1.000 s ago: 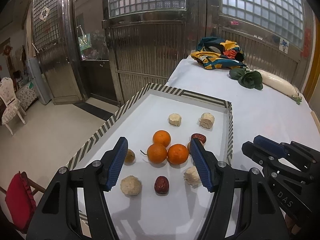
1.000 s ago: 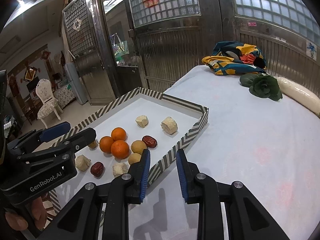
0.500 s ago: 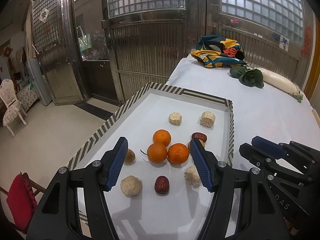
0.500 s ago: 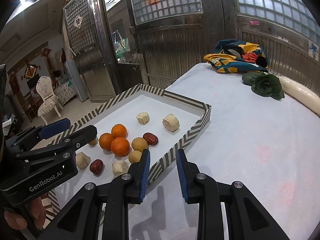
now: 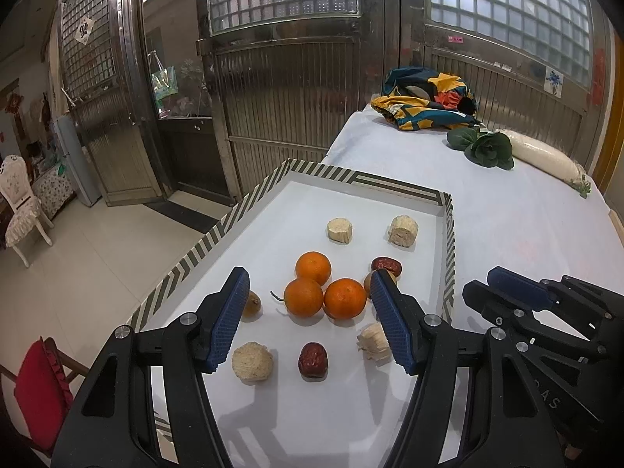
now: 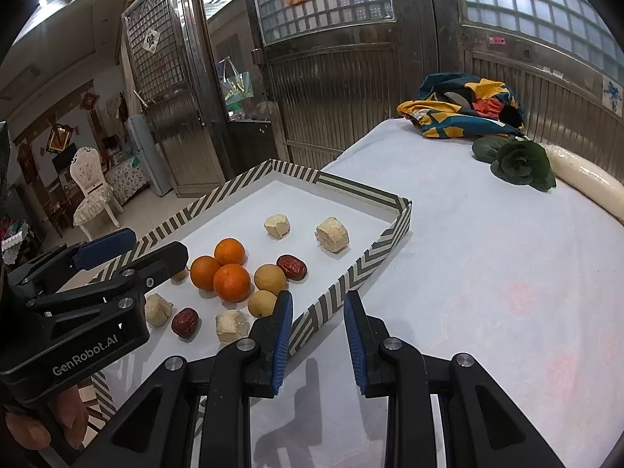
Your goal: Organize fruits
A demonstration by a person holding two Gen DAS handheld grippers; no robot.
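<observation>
From the left wrist camera, the left gripper (image 5: 310,319) hangs with its blue-padded jaws spread wide and empty above a striped tray (image 5: 405,186) on a white-clothed table (image 5: 518,210); three oranges (image 5: 312,290) sit clustered between the jaws' line of sight, with two red dates (image 5: 312,359), pale corn-like chunks (image 5: 252,361) and a small brown fruit (image 5: 251,303) scattered around them. The right gripper (image 5: 507,286) shows at the tray's right edge, outside the rim. From the right wrist camera, the right gripper (image 6: 318,335) holds nothing, its jaws parted narrowly over the tray's striped near wall (image 6: 351,273) and the cloth beside it; the oranges (image 6: 224,269) lie inside the tray next to two tan round fruits (image 6: 269,279). A leafy green vegetable (image 6: 518,162), a white radish (image 6: 589,185) and a patterned cloth bundle (image 6: 464,107) rest at the table's far end.
</observation>
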